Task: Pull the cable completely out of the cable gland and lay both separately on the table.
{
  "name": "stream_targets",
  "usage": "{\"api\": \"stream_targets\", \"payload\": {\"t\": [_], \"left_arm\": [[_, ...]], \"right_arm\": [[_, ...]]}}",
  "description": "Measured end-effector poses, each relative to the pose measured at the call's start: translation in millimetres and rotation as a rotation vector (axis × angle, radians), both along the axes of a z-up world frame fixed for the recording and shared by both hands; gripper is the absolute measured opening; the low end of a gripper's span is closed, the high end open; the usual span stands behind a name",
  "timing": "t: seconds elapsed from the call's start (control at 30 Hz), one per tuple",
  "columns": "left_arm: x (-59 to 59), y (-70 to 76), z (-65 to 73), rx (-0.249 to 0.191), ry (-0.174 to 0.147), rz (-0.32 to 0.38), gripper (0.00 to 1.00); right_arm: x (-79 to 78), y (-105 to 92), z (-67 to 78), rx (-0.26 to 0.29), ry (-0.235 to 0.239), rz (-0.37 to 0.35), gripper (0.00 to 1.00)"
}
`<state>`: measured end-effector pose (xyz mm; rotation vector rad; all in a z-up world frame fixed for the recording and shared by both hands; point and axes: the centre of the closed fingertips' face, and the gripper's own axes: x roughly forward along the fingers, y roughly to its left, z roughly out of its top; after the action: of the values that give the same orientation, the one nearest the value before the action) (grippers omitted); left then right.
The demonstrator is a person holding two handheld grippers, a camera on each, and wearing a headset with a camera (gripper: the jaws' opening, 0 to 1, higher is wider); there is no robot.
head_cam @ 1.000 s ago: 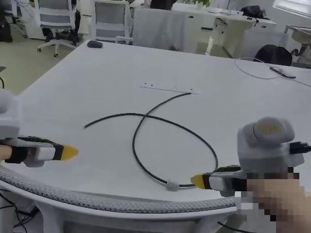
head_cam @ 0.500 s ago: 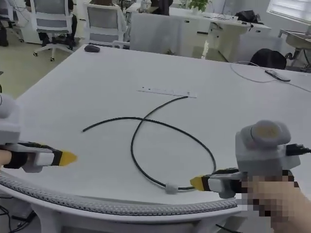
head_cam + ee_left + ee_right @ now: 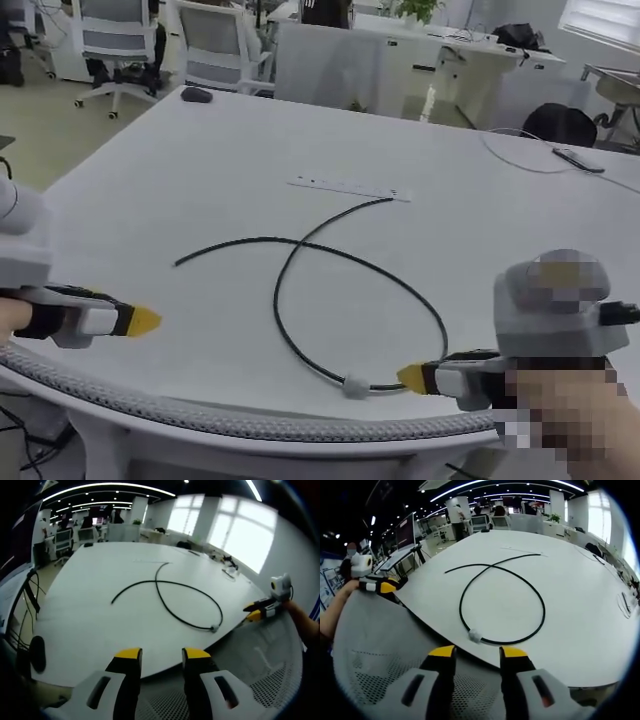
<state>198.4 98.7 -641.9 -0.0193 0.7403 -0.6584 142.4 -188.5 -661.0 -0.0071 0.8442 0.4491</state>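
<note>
Both your claws are empty. The left gripper (image 3: 145, 320) hangs at the near left edge of the table (image 3: 200, 150), well apart from the work, and its own view shows its jaws spread with a clear gap. The right gripper (image 3: 408, 377) has its jaws parted too and sits low, just to the right of the cable gland (image 3: 354, 385). The gland is a small pale piece threaded on the black cable (image 3: 299, 241), and it lies close to the table's near edge. The cable runs out from it in one wide loop that crosses over itself farther back. One free end rests out to the left, and the other lies beside a pale strip (image 3: 350, 187) in the middle of the table.

The main risk is the gland's position: it is small and near the edge, so a nudge from a jaw tip as you close could roll it off the table. If you pinch only the cable and pull, the gland will likely ride along with it, so one claw has to hold the gland firmly. A long pull may also draw the loop tight where it crosses, or drag the far end across the strip and shift it. The short stretch of cable beside the gland leaves little room for a second grip, so the two claws may crowd each other.
</note>
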Motion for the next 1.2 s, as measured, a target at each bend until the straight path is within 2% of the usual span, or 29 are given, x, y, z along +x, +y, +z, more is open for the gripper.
{"api": "stream_targets", "payload": {"t": [0.2,0.6,0.77,0.83,0.87,0.9,0.97,1.03,1.07,1.13,1.2], "left_arm": [[-1.7,0.4,-2.0,0.009,0.012,-0.002,0.32],[-3.3,1.6,-4.3,0.024,0.026,-0.002,0.31],[-2.8,2.8,-4.7,0.027,0.029,0.005,0.29],[-2.7,3.7,-5.3,0.033,0.031,0.008,0.29],[-2.6,4.2,-5.4,0.034,0.031,0.008,0.29],[-2.1,6.0,-5.9,0.036,0.034,0.012,0.29],[-1.9,6.0,-5.9,0.034,0.036,0.013,0.29],[-3.4,5.3,-6.9,0.043,0.04,0.003,0.28],[-4.0,5.3,-7.5,0.046,0.044,0.003,0.28],[-3.9,4.9,-7.2,0.044,0.042,0.003,0.28],[-4.1,5.0,-7.3,0.045,0.043,0.004,0.27]], "right_arm": [[-1.2,3.7,0.3,0.013,0.003,0.021,0.32],[-3.2,6.8,0.5,0.021,0.007,0.039,0.31],[-1.3,7.4,3.5,0.019,-0.014,0.049,0.31],[-6.8,15.0,0.6,0.005,0.014,0.137,0.31],[-5.4,19.5,3.6,0.009,-0.004,0.201,0.29],[-4.3,22.7,7.4,0.031,-0.005,0.217,0.26],[2.4,24.5,14.5,0.02,-0.009,0.257,0.24],[8.0,24.0,14.2,-0.097,0.021,0.366,0.25],[9.4,27.7,11.6,-0.157,0.056,0.444,0.26],[10.7,38.4,5.5,-0.188,0.11,0.528,0.28],[22.8,47.6,-6.1,-0.242,0.124,0.582,0.27]]}}
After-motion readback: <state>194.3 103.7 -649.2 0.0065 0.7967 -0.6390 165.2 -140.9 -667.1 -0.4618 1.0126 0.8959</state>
